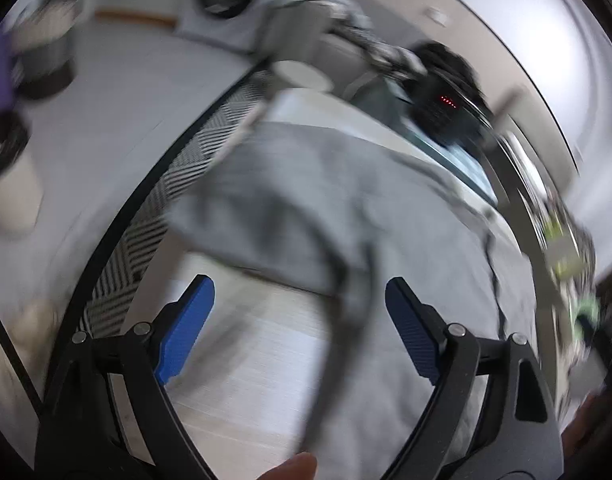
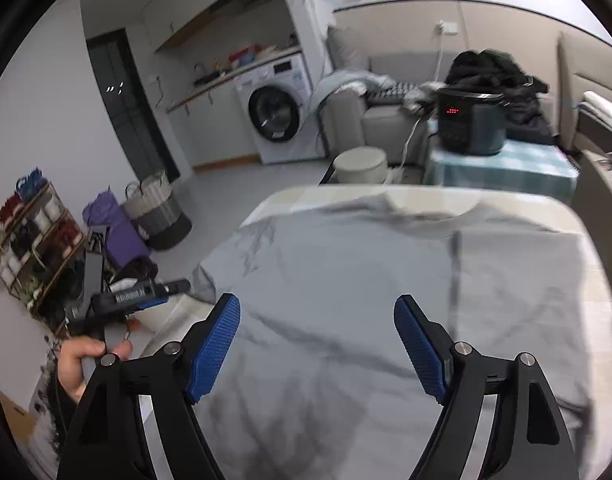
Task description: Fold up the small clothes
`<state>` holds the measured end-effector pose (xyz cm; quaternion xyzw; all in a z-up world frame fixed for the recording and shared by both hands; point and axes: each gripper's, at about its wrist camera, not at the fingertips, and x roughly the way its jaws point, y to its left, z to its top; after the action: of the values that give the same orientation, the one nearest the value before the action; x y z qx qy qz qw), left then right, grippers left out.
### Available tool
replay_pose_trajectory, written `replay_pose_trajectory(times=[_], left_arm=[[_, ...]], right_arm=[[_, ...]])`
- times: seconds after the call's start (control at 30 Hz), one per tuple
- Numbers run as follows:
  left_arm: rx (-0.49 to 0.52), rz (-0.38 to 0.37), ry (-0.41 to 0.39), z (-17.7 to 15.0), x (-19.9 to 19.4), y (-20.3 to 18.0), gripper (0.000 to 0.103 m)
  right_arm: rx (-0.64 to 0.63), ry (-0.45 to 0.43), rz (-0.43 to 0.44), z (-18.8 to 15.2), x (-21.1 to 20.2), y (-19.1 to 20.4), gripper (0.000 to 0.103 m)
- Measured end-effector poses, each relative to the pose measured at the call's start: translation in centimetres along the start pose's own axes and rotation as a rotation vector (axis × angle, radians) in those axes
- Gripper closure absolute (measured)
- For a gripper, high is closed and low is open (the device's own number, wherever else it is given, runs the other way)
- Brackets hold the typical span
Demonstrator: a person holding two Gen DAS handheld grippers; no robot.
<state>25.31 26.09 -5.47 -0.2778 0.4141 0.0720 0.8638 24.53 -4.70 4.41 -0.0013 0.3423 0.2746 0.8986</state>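
Observation:
A light grey T-shirt lies spread flat on a pale table, its neckline at the far edge. My right gripper is open and empty, hovering above the shirt's middle. My left gripper is open and empty, above the shirt's left side, where a sleeve reaches toward the table edge. The left wrist view is motion-blurred. The left gripper also shows in the right wrist view, held in a hand off the table's left edge.
Beyond the table stand a white stool, a black cooker on a checked cloth, a sofa and a washing machine. A striped rug lies on the floor left of the table. Baskets and shelves stand at far left.

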Motion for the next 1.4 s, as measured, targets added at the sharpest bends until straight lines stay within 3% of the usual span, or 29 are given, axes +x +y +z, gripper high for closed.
replay_pose_trajectory(times=[0.17, 0.3, 0.43, 0.53, 0.57, 0.6, 0.7, 0.8, 0.9, 1.03, 1.13, 1.23, 1.4], left_arm=[[-0.206, -0.063, 0.037, 1.8, 2.8, 7.4, 0.016], [-0.306, -0.128, 0.11, 3.0, 5.9, 10.2, 0.016], [-0.456, -0.18, 0.127, 3.6, 8.9, 12.3, 0.02], [-0.503, -0.249, 0.149, 3.7, 10.0, 12.8, 0.047], [-0.504, -0.274, 0.151, 3.7, 10.1, 12.7, 0.069], [-0.488, -0.281, 0.137, 3.8, 9.9, 12.2, 0.081], [-0.395, -0.231, 0.029, 4.6, 8.1, 10.3, 0.098], [-0.304, -0.225, -0.043, 5.7, 5.8, 8.2, 0.099], [-0.211, -0.205, -0.066, 6.7, 4.0, 6.4, 0.099], [-0.09, -0.065, -0.072, 7.3, 3.5, 5.4, 0.099], [-0.083, -0.016, -0.074, 7.4, 3.6, 5.3, 0.101], [-0.07, -0.065, -0.105, 7.5, 2.6, 4.2, 0.102], [0.078, -0.168, -0.173, 7.6, -1.3, -3.3, 0.103]], right_arm=[[-0.025, 0.073, 0.017, 0.0, 6.1, 1.8, 0.022], [-0.047, 0.102, 0.045, -0.3, 8.3, 2.9, 0.022], [-0.069, 0.107, 0.048, -0.9, 9.4, 2.9, 0.022], [-0.045, 0.119, 0.044, -1.1, 10.1, 2.4, 0.022], [-0.037, 0.121, 0.043, -1.2, 10.2, 2.2, 0.022], [-0.025, 0.122, 0.042, -1.2, 10.4, 1.9, 0.022], [-0.01, 0.129, 0.047, -1.1, 10.8, 1.5, 0.022], [-0.009, 0.127, 0.051, -1.2, 10.8, 1.2, 0.022], [-0.003, 0.123, 0.048, -1.3, 10.6, 0.7, 0.022], [0.008, 0.157, 0.001, -1.8, 11.0, -0.5, 0.022], [0.026, 0.224, 0.002, -2.6, 12.2, -1.2, 0.022], [0.016, 0.232, 0.005, -3.1, 12.3, -1.4, 0.022], [0.029, 0.214, 0.005, -3.0, 11.6, -1.8, 0.022]])
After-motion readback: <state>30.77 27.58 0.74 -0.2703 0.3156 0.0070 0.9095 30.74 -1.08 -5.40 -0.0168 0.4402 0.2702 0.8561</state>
